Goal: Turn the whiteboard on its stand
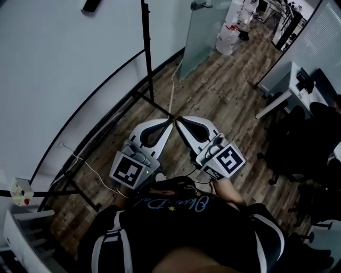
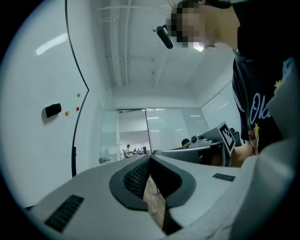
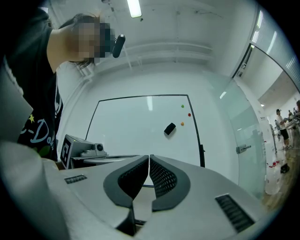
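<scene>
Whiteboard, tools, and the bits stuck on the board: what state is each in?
Left tool: shut, empty.
Right tool: shut, empty.
Whiteboard: upright, blank, neither tool touching it.
Eraser: stuck on the whiteboard.
Magnets: three, stuck near the whiteboard's right edge.

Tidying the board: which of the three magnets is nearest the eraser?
The orange magnet, lowest of three, beside the eraser; green and red sit higher.

1. The whiteboard (image 1: 58,69) runs off the head view's edge at 10 o'clock.
2. The black eraser (image 1: 90,5) at 11 o'clock is cut by the top edge.
3. The people (image 2: 127,150) at 7 o'clock in the left gripper view are too small to tell apart.
</scene>
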### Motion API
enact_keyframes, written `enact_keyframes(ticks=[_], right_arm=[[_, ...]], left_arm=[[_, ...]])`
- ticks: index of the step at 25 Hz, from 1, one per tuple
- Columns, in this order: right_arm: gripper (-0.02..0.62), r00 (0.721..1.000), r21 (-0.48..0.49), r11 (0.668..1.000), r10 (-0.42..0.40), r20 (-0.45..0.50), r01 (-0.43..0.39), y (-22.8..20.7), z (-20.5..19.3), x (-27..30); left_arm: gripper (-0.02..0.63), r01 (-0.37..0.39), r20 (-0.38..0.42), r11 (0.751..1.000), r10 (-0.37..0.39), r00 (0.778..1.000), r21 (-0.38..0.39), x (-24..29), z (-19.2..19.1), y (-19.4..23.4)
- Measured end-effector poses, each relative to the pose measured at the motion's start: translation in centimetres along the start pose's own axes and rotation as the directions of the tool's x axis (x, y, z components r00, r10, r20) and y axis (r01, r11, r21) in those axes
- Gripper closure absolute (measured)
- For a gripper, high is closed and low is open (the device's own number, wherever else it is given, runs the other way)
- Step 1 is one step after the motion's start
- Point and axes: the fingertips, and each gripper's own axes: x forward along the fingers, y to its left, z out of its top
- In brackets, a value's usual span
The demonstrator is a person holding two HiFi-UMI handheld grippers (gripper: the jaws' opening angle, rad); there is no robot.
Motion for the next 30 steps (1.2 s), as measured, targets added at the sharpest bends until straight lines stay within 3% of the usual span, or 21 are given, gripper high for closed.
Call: enact_keyframes(ticks=[7,16,30], right_arm=[[0.565,1.000,-0.012,1.000,-0.001,-0.020,0.001,-2.3,-1.1,2.8],[0.566,0.999,-0.036,0.999,0.014,-0.052,-0.016,-2.9,-1.2,4.3],[0.566,0.995,0.020,0.995,0.096,-0.009,-0.095,-6.4,-1.8,5.7]], left_arm=[[0.591,0.001,0.028,1.000,0.000,1.000,-0.014,1.2,-0.8,3.6],[0.592,-0.001,0.027,1.000,0.001,1.000,-0.028,1.5,-1.5,5.0],[0.592,-0.112,-0.004,0.994,0.112,0.994,-0.005,3.4,-2.3,7.3]])
